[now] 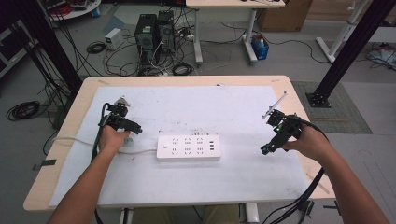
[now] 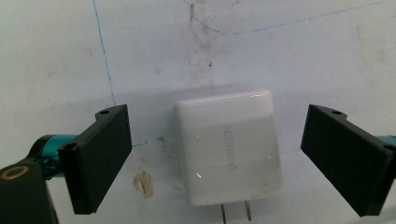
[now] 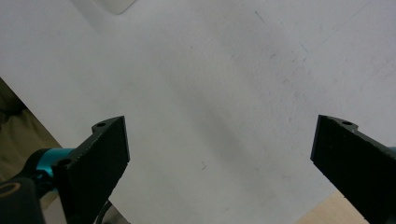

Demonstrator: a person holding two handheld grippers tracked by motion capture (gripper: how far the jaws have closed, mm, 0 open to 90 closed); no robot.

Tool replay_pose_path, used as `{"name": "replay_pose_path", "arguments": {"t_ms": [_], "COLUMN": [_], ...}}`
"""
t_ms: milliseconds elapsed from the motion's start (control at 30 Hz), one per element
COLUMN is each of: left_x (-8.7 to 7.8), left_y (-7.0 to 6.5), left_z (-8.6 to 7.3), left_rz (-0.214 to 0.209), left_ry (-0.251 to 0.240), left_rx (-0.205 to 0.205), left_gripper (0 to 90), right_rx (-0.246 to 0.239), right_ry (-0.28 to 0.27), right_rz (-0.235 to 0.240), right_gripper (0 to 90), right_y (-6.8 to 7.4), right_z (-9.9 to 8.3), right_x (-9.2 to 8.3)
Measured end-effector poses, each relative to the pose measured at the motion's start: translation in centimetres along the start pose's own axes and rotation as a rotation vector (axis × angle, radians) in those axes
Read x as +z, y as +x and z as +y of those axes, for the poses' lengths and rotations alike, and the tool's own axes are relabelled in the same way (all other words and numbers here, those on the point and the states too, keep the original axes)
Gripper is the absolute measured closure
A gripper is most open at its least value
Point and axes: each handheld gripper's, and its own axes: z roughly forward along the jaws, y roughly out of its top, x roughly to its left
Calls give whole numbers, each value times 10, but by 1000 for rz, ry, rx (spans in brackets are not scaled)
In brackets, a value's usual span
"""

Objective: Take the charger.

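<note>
Fingers of the left hand are covering the white charger (image 2: 229, 148) in the high view; in the left gripper view it is lying flat between the spread left gripper (image 2: 215, 161), untouched, two prongs partly cut off. One power strip (image 1: 188, 148) is sitting mid-table. Right gripper (image 3: 219, 163) is hovering spread at the right, near edge.

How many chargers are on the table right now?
1. The white charger lies flat on the white mat, between the open jaws of the left gripper, prongs toward the camera. Others could hide under the hands.
</note>
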Motion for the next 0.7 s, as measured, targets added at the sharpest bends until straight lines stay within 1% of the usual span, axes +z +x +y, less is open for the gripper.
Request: {"name": "replay_pose_path", "arguments": {"t_ms": [100, 133, 167, 200, 233, 267, 300, 333, 367, 433, 467, 533, 567, 633, 700], "left_x": [6, 6, 6, 8, 8, 10, 10, 11, 11, 11, 11, 11, 11, 11, 11], "left_y": [-1, 0, 0, 0, 0, 1, 2, 3, 3, 3, 3, 3, 4, 5, 6], "left_z": [-1, -1, -1, -2, -2, -2, -2, -3, -3, -3, -3, -3, -3, -3, -3], "left_rz": [10, 5, 5, -4, -4, -18, -23, -27, -27, -33, -33, -37, -44, -46, -50], "left_ry": [12, 12, 12, 15, 15, 16, 20, 14, 14, 11, 11, 9, 14, 13, 9], "left_rx": [11, 15, 15, 9, 9, 10, 18, 12, 12, 14, 14, 20, 29, 35, 31], "left_gripper": [97, 97, 117, 117, 125, 161, 174, 175, 175, 214, 214, 225, 256, 257, 285], "right_rx": [-3, -3, -3, -2, -2, 4, 4, 4, 4, -3, 0, 0, 3, -1, 7], "right_ry": [-2, -2, -2, 0, 0, -2, -2, -2, -2, 0, 0, 0, -2, 0, -2], "right_rz": [3, 3, 3, 2, 2, 3, 4, 5, 5, 7, 7, 7, 9, 8, 8], "right_gripper": [38, 38, 38, 38, 38, 37, 38, 38, 38, 38, 38, 38, 38, 38, 38], "right_y": [-2, -2, -2, -2, -2, -1, -1, -1, -1, -2, -2, -2, -2, -3, -2], "right_z": [-2, -2, -2, -2, -2, -2, -2, -2, -2, -2, -3, -3, -3, -3, -3], "right_x": [0, 0, 0, 0, 0, 0, 0, 0, 0, 1, 1, 1, 1, 1, 1]}}
